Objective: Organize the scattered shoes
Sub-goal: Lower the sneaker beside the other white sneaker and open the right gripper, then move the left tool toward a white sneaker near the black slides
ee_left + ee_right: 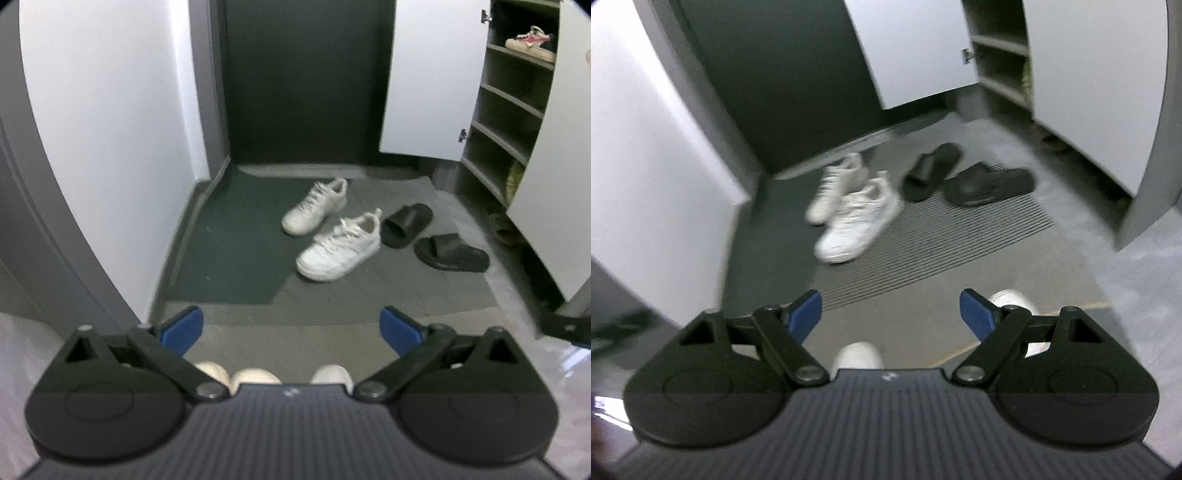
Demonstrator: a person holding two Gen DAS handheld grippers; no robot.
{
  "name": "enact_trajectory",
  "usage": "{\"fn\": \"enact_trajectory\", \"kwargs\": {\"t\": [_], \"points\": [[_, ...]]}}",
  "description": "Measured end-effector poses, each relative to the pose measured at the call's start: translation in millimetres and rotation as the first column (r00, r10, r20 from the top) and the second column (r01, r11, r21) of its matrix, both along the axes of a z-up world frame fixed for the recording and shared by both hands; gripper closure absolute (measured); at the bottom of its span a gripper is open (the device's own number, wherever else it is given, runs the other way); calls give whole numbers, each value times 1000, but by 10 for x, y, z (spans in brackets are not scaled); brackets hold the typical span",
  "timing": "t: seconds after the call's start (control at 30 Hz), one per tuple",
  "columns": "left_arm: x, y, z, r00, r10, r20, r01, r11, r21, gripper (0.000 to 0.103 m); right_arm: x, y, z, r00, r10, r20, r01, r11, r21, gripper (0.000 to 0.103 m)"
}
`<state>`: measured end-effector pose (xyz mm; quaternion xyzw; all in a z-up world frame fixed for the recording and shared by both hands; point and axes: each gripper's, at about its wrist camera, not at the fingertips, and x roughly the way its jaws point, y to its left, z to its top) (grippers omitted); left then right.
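Two white sneakers lie on the entry mat: the far sneaker (316, 206) (836, 186) and the near sneaker (340, 245) (858, 221). To their right lie two black slides, one (406, 223) (931, 171) beside the sneakers and the other (452, 253) (988, 186) further right. My left gripper (291, 328) is open and empty, well short of the shoes. My right gripper (890, 314) is open and empty too, high above the floor. White shoe toes (255, 378) (858, 354) show just under both grippers.
An open shoe cabinet (517, 122) (1001, 48) stands at the right with its white doors (432, 74) swung out. A pink-and-white sneaker (532, 42) sits on an upper shelf. Brown sandals (502, 229) lie under the cabinet. A dark door (306, 81) closes the back.
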<state>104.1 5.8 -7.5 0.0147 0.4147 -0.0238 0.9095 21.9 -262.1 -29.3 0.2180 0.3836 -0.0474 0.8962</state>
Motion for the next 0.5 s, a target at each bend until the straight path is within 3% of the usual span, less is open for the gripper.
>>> {"fn": "enact_trajectory", "kwargs": {"t": [0.1, 0.27, 0.3, 0.5], "points": [[56, 52, -96, 999, 20, -26, -20, 1000, 7, 0, -94, 49, 148, 999, 40, 33, -38, 999, -33, 18], [-47, 113, -116, 998, -55, -27, 56, 998, 14, 0, -62, 98, 172, 993, 96, 68, -87, 988, -128, 13], [-61, 130, -113, 998, -62, -26, 63, 998, 18, 0, -36, 103, 188, 992, 97, 77, -89, 991, -104, 0], [-143, 385, -65, 998, -61, -33, 65, 989, 136, 0, 23, 230, 352, 976, 84, 201, -71, 995, -70, 0]]}}
